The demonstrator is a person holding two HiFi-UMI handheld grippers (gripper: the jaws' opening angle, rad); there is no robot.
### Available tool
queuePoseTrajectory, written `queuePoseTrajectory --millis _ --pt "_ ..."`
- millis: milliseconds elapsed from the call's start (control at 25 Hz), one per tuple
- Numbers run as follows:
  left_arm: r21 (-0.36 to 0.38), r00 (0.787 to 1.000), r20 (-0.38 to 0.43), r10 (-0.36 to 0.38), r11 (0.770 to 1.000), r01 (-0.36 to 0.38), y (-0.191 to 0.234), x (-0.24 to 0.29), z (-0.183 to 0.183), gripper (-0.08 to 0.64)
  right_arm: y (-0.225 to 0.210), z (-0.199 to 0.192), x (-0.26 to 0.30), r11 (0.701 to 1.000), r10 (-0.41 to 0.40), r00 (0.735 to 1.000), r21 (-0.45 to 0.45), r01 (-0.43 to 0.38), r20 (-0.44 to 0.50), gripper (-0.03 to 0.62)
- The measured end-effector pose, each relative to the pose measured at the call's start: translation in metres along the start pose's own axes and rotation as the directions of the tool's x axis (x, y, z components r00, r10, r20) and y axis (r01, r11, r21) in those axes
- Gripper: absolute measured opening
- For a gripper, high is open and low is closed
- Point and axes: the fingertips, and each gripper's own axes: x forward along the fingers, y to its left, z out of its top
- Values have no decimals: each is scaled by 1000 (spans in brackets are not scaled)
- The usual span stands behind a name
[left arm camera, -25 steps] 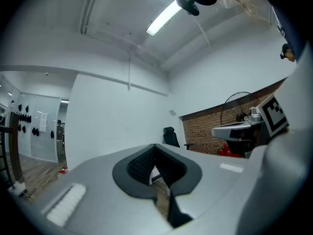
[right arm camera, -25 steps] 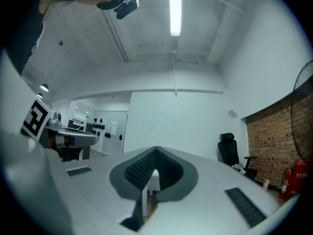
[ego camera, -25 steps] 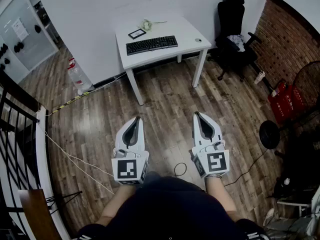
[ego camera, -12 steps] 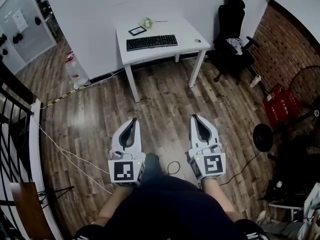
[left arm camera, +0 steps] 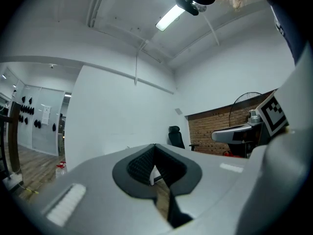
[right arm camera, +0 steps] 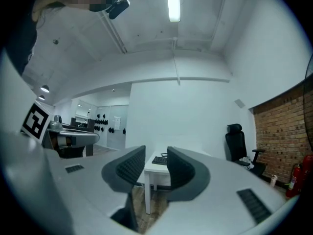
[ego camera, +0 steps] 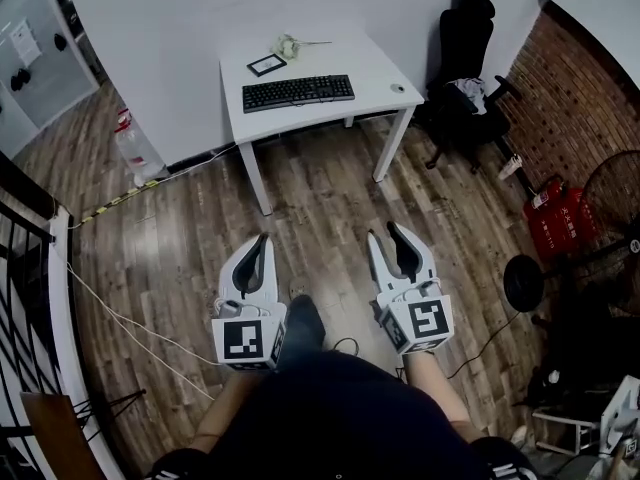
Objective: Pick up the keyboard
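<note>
The keyboard (ego camera: 298, 92) lies on the white table (ego camera: 375, 68) in the upper middle of the head view, well apart from both claws and straight up-frame from them, across a stretch of wooden floor. Its long axis runs left to right across the frame, crosswise to the way the claws point. The left gripper (ego camera: 262, 238) is clenched, jaws together on nothing. The right gripper (ego camera: 384, 232) is released: its jaws have just been opening, with nothing between them, and in its own view the table and keyboard show far off through the gap. Neither looks clearly nearer, though the keyboard sits slightly more in line with the left one. On the floor left of the table stands a clear bottle (ego camera: 128, 143) with a red cap; its contents cannot be told.
</note>
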Motion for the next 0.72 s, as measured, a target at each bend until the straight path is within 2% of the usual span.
queuePoseTrajectory --millis 200,400,560,720 --pt "8 1000 21 -16 1000 16 42 82 4 12 -29 -3 84 1000 -15 1000 -12 15 -25 133" --pt "-23 999 -30 -45 999 44 79 158 1 11 -55 -2 162 999 -30 998 -18 30 -49 133" --pt "2 999 -9 -46 999 46 108 208 -2 11 -69 -7 212 999 -40 997 -14 39 -59 133" --pt "-7 998 -7 -63 998 63 123 247 -6 11 -83 -11 252 999 -45 996 -13 44 -76 133"
